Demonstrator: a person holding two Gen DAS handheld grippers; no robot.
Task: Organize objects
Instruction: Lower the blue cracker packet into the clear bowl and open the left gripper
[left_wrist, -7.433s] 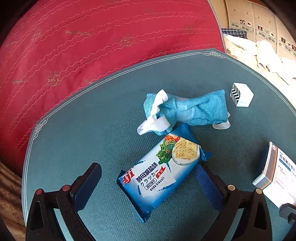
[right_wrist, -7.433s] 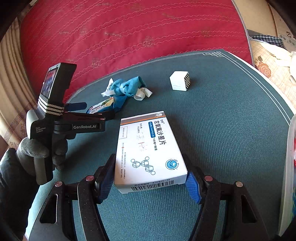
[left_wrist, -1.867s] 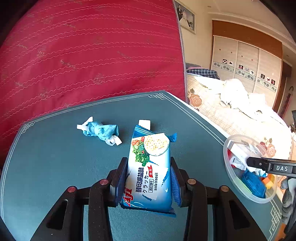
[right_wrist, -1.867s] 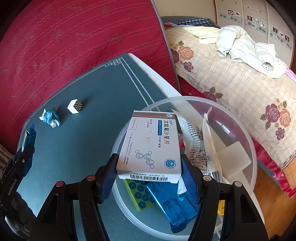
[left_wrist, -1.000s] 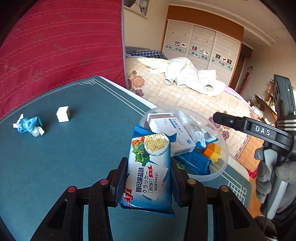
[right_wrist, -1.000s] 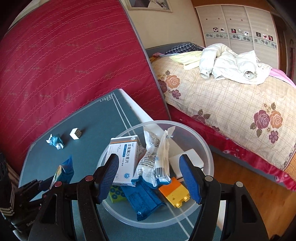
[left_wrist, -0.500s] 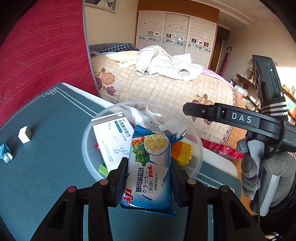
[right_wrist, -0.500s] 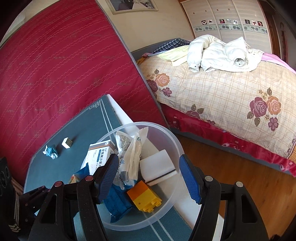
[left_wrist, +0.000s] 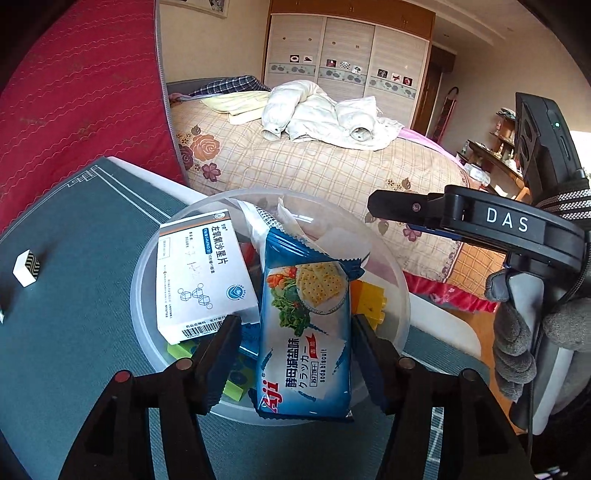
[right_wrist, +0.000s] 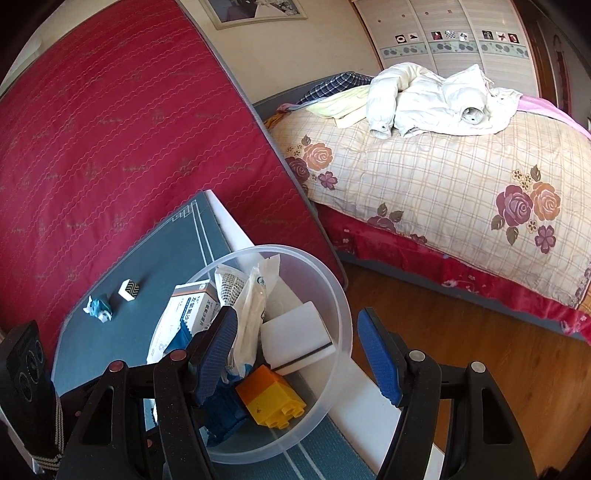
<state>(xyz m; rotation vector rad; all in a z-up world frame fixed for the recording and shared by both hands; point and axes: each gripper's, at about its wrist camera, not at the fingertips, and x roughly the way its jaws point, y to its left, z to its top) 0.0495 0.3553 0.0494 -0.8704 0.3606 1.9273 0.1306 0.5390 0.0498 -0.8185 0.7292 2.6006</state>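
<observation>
your left tool (left_wrist: 297, 339) sits over the clear plastic bowl (left_wrist: 142, 273) w/ its fingers spread; the blue soda biscuit pack (left_wrist: 304, 332) lies between them, gaps on both sides, so the grip reads as released. whether the pack is fully at rest on the heap below can't be told. it lies across the bowl's near rim, its lower end overhanging the table (left_wrist: 74, 332). judging by the look: light, crinkly film, slick, brittle crackers inside. if you re-take it, pinch mid-body across the short width and go gentle; squeeze hard & the biscuits likely crack.

beside it in the bowl, the white medicine box (left_wrist: 201, 273) leans at a tilt: stiff card, light, best held by its long flat sides. a yellow brick (right_wrist: 271, 400) & a white block (right_wrist: 295, 336) share the bowl.

your right tool (right_wrist: 297, 354) hangs wide open over the bowl's far side, holding nothing.

well apart on the table, a crumpled blue wrapper (right_wrist: 98, 308) and a small zigzag-print cube (right_wrist: 129, 290) sit just beside each other, not yet sorted. wrapper looks soft, near weightless; cube looks rigid, take it by opposite faces.
</observation>
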